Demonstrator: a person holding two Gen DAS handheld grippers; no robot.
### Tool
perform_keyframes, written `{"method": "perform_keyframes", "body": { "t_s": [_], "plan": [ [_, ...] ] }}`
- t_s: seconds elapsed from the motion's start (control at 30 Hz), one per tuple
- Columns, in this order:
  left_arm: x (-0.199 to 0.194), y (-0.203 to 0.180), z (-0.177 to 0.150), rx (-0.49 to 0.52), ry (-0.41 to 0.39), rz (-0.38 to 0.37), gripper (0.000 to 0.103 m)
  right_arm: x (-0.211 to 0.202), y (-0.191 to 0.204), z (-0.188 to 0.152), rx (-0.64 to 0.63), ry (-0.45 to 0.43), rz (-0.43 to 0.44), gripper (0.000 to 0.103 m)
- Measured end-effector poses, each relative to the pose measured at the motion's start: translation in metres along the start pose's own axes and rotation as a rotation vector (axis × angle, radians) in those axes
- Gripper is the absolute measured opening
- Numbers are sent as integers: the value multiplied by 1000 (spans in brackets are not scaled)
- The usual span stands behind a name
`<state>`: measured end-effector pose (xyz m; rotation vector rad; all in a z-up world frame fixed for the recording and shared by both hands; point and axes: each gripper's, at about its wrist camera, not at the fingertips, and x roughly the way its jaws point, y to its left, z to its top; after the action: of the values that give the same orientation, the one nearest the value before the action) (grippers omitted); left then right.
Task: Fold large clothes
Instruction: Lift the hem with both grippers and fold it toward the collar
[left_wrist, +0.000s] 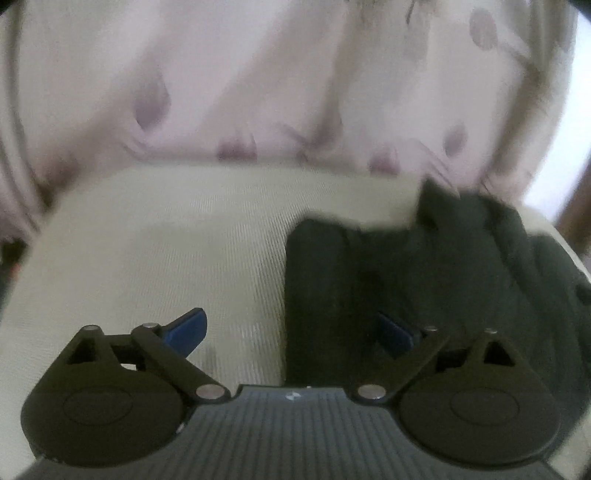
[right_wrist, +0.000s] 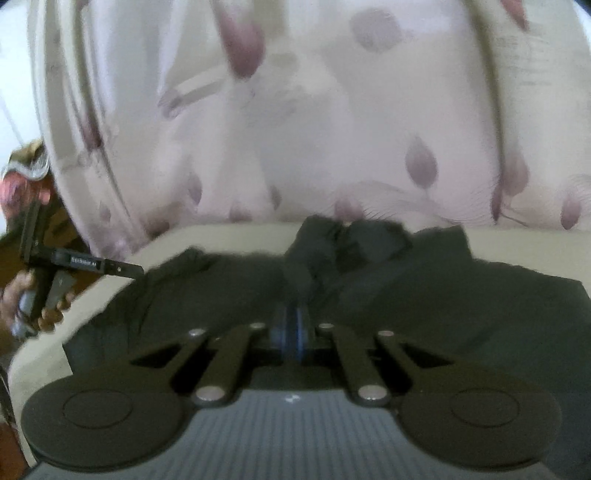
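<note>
A dark garment (left_wrist: 424, 280) lies crumpled on a cream cushion (left_wrist: 166, 240), spread across its right half. My left gripper (left_wrist: 291, 330) stands open over the garment's left edge: one blue fingertip (left_wrist: 188, 328) is over bare cushion, the other over dark cloth, and nothing is between them. In the right wrist view the same dark garment (right_wrist: 424, 295) covers most of the cushion (right_wrist: 229, 236). My right gripper (right_wrist: 291, 328) is shut, and a ridge of the dark cloth runs up into its blue pads. The left gripper (right_wrist: 125, 269) shows at the far left, held by a hand (right_wrist: 40, 310).
A white backrest fabric with mauve petal prints (right_wrist: 314, 129) rises just behind the cushion. A brown patterned cloth (right_wrist: 22, 177) shows at the left edge beyond it. The cushion's bare part is to the left of the garment (left_wrist: 147, 277).
</note>
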<state>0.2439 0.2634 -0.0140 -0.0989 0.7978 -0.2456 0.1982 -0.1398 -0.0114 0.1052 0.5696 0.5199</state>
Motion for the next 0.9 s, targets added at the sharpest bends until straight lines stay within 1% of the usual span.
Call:
{"method": "perform_keyframes", "body": {
  "t_s": [0.03,0.1,0.13,0.17,0.2,0.23,0.27,0.3,0.37,0.4,0.43,0.47,0.5,0.57,0.6,0.73,0.8,0.83,0.9],
  "plan": [
    [7,6,-4,-7,31,-37,95,5,5,-2,-23,14,2,4],
    [19,15,-11,-48,78,-108,92,13,13,-7,-59,38,-5,4],
    [27,19,-14,-91,99,-183,89,18,16,-8,-67,48,-7,4],
    [34,23,-16,-127,117,-252,89,21,14,-9,-64,55,-5,4],
    [38,23,-17,-136,107,-300,94,23,13,-10,-54,62,-2,4],
    [41,20,-18,-108,95,-323,97,26,11,-11,-46,67,5,4],
    [44,16,-17,-79,82,-339,97,27,10,-12,-43,68,11,4],
    [47,16,-16,-82,74,-365,97,28,8,-11,-41,70,12,4],
    [54,25,-12,-139,57,-429,95,31,4,-8,-24,68,12,4],
    [58,32,-11,-169,61,-478,72,32,3,-6,-15,61,19,4],
    [65,39,-12,-202,80,-512,45,32,2,-4,-6,50,25,4],
    [71,44,-16,-247,93,-545,44,34,1,-1,0,44,27,4],
    [72,49,-20,-284,80,-569,43,37,1,1,5,42,29,4],
    [71,50,-26,-310,53,-582,40,45,3,3,-8,55,31,4],
    [69,49,-28,-321,42,-582,37,51,5,2,-27,77,10,4],
    [44,43,-36,-341,-21,-578,22,76,7,-7,-51,141,-12,3],
    [32,36,-36,-356,-47,-588,19,85,2,-11,-3,161,4,3],
    [21,31,-35,-347,-66,-597,19,89,0,-13,16,169,17,3],
    [3,18,-32,-351,-79,-617,19,93,-5,-16,75,182,57,3]
  ]
}}
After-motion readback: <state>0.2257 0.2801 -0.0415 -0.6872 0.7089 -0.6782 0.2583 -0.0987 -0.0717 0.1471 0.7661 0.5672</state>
